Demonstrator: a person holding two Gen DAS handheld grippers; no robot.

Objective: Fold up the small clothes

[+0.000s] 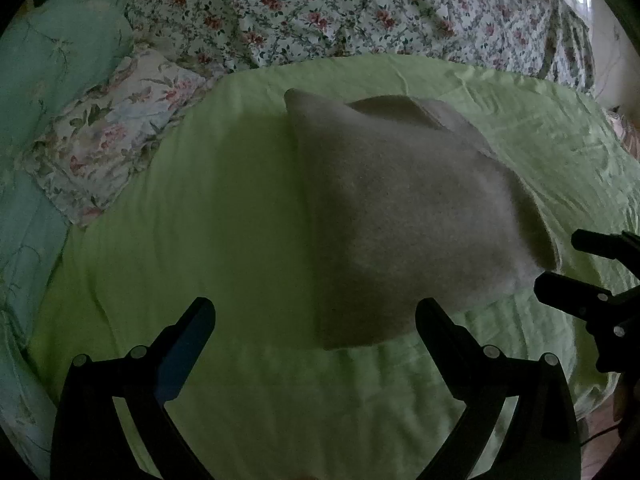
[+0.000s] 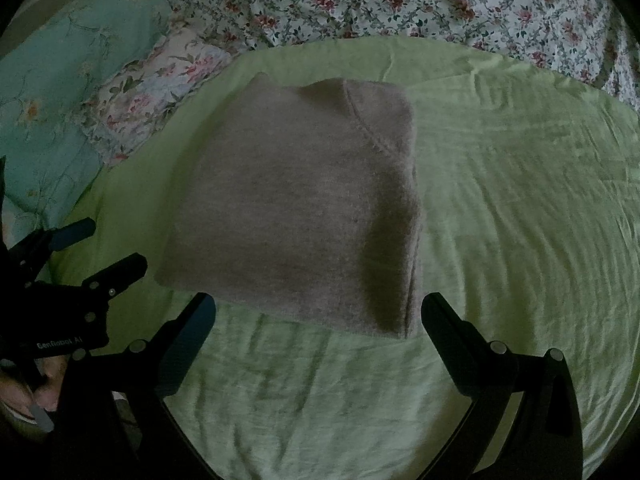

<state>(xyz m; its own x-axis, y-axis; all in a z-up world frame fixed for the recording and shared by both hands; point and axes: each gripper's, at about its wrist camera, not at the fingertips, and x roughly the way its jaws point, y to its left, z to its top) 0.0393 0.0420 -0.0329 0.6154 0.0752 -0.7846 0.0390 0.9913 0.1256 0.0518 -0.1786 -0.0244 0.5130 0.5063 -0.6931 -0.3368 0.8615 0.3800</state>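
A grey knitted garment [image 1: 404, 216] lies folded into a compact rectangle on the light green sheet [image 1: 224, 208]; it also shows in the right wrist view [image 2: 304, 216], with its neckline seam at the far right corner. My left gripper [image 1: 316, 316] is open and empty, just short of the garment's near edge. My right gripper [image 2: 318, 312] is open and empty, at the garment's near edge. Each gripper shows in the other's view: the right one [image 1: 560, 260] beside the garment's right corner, the left one [image 2: 108, 244] beside its left corner.
A floral quilt [image 1: 340, 12] is bunched along the far side of the bed. A floral pillow [image 1: 108, 136] and a teal cover [image 1: 48, 64] lie at the left. The green sheet [image 2: 520, 200] stretches to the right of the garment.
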